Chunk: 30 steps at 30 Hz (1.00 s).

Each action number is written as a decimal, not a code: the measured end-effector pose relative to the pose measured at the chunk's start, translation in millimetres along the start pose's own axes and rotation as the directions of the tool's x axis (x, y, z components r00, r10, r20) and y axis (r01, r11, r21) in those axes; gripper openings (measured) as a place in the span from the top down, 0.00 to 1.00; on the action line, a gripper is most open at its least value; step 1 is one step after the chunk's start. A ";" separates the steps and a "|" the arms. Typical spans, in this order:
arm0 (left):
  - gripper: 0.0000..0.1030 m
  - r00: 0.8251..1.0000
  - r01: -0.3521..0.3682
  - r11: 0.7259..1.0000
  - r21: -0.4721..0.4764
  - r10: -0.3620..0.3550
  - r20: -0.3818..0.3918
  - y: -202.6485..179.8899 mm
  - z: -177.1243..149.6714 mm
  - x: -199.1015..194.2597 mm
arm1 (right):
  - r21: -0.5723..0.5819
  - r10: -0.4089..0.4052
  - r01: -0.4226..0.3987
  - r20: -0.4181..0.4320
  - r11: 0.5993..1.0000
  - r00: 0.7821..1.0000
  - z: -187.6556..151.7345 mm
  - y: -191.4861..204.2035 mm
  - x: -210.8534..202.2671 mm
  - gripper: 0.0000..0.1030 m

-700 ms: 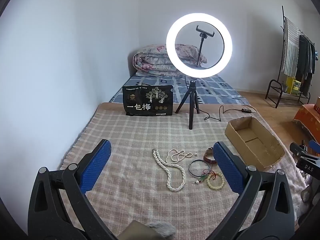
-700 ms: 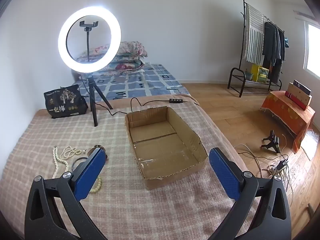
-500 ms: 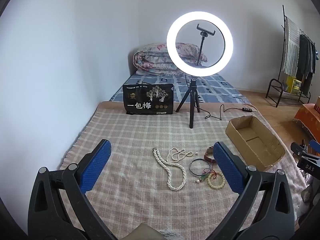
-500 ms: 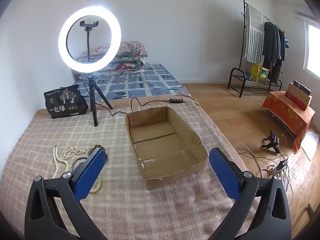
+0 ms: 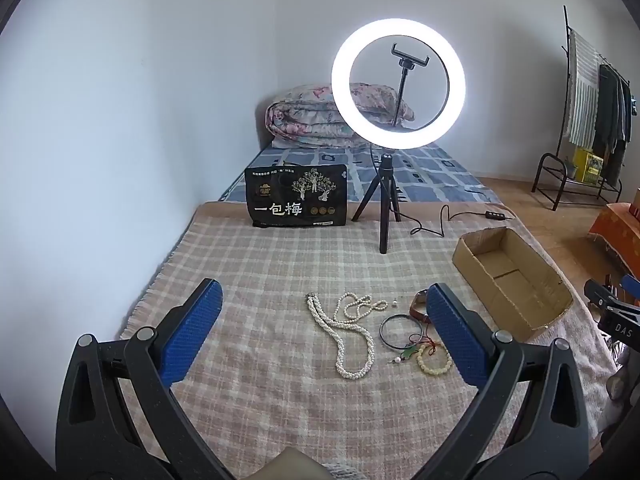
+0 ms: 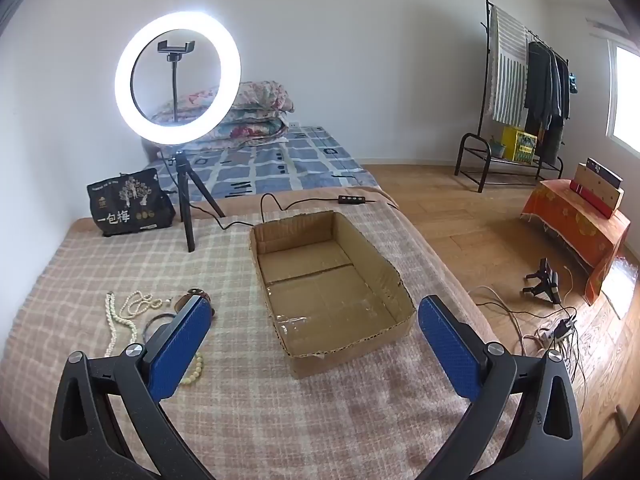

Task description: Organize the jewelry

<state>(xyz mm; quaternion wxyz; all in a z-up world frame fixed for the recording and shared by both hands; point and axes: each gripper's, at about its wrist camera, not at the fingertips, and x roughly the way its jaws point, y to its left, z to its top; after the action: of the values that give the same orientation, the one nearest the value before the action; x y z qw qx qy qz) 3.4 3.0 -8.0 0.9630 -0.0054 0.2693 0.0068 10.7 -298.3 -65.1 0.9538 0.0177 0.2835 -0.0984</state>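
Both the left gripper point(image 5: 324, 336) and right gripper point(image 6: 314, 340) hang wide and empty over the bed point(image 5: 260, 280), as they did a moment ago; nothing has shifted. At one o'clock from the left gripper lies the pearl necklace point(image 5: 352, 340): light, limp, slippery, best pinched across bunched strands. Further, at two o'clock, sits the empty cardboard box point(image 5: 520, 300).

Both wrist views look down the blanket point(image 5: 260, 280), sharing the box point(image 6: 340, 300).
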 end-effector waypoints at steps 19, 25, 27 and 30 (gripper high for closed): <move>0.00 1.000 -0.002 1.000 0.001 0.002 -0.003 -3.2 -1.4 0.6 | 0.001 -0.001 0.001 -0.002 1.000 1.000 0.8 0.5 0.8 0.00; 0.00 1.000 -0.002 1.000 0.001 0.002 -0.003 -3.2 -1.4 0.9 | 0.001 0.000 0.000 -0.003 1.000 1.000 0.7 0.7 1.2 0.00; 0.00 1.000 -0.002 1.000 0.000 0.002 -0.004 -2.9 -1.4 1.1 | 0.001 0.000 0.000 -0.003 1.000 1.000 0.7 0.8 1.1 0.00; 0.00 1.000 -0.003 1.000 0.000 0.003 -0.004 -3.0 -1.4 1.1 | 0.002 0.000 0.000 -0.003 1.000 1.000 0.7 1.0 1.1 0.00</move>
<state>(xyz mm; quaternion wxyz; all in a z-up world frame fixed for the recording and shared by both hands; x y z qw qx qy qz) 3.6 0.0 -9.7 0.9625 -0.0051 0.2711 0.0083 12.2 -297.7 -65.1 0.9533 0.0186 0.2849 -0.0988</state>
